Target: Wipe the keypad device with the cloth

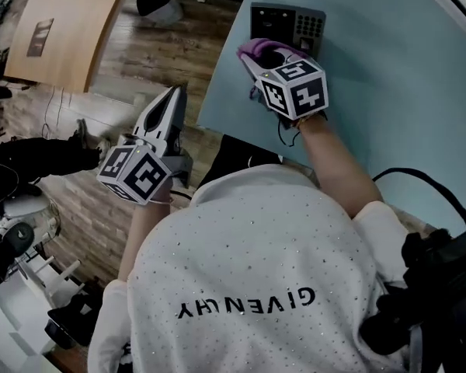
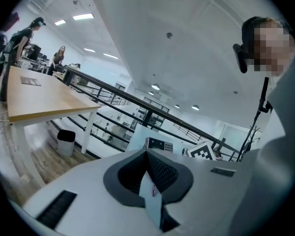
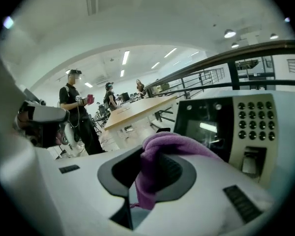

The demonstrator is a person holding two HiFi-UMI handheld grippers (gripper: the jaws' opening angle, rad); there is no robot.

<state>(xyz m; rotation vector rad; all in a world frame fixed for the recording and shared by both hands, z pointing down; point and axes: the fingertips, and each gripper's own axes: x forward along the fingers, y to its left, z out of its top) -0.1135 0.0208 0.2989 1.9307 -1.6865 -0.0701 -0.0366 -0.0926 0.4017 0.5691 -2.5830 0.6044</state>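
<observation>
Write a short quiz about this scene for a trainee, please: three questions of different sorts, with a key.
1. True or false: the left gripper holds the purple cloth.
2. The keypad device is on: A) the wooden floor; B) the light blue table; C) a chair.
3. In the right gripper view, on which side of the dark screen are the round buttons?
Key: 1 false, the right gripper is shut on it; 2 B; 3 the right side.
</observation>
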